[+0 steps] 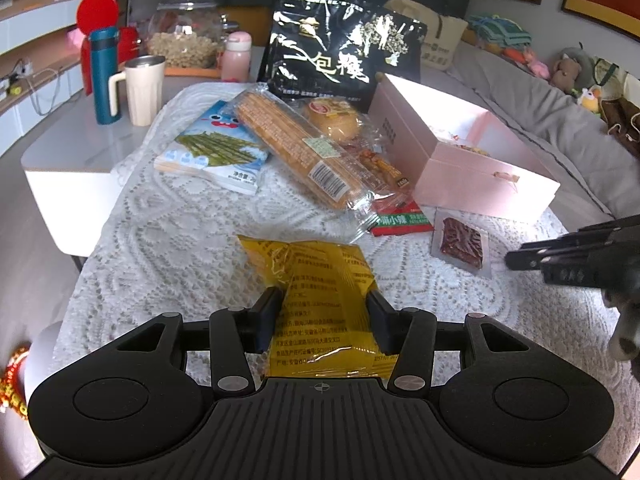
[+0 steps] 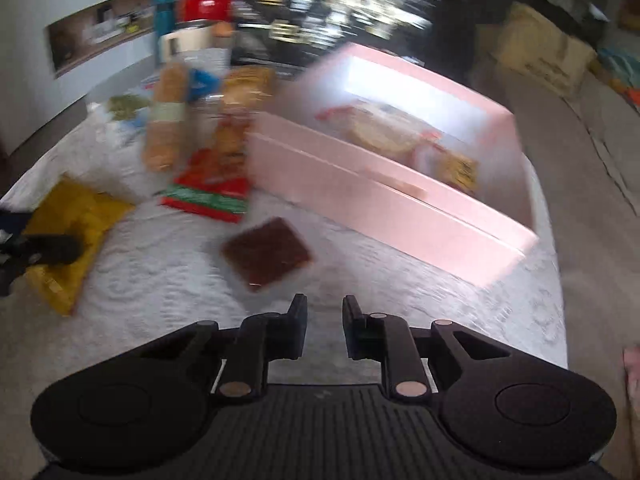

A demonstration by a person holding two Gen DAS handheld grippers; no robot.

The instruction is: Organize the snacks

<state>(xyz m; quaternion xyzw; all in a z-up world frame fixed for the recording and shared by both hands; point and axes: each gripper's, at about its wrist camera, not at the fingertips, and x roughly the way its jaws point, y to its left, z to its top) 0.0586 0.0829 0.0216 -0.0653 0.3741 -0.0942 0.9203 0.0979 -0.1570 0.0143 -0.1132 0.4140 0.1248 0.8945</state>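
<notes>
Landmark: pink box (image 1: 480, 184), open-topped, standing on the white lace cloth (image 1: 180, 240).
Left gripper (image 1: 324, 300): my two fingers are clamped on the yellow packet (image 1: 316, 280), one pad against each side edge.
Yellow packet: well to the left of the pink box and nearer to me. Its far end is crumpled and its printed back faces up.
Right gripper (image 2: 325, 308): my fingers are drawn close, only a narrow slot is left, and there is nothing between them. It hangs over the cloth in front of the pink box's near wall.
Dark-red sachet (image 1: 460, 240): flat on the cloth, just in front of the pink box's near left corner and untouched.
Red-and-green packet (image 1: 400, 222): just beside the same corner, on its left.
Long corn-stick bag (image 1: 304, 148): left of the pink box, lying slantwise over other small snacks.
Blue packet (image 1: 216, 152): further left of the box, beyond the corn-stick bag.
Black bag (image 1: 340, 52): upright behind the box's far left corner.
Box contents (image 2: 380, 128): several wrapped snacks, too blurred to identify.
</notes>
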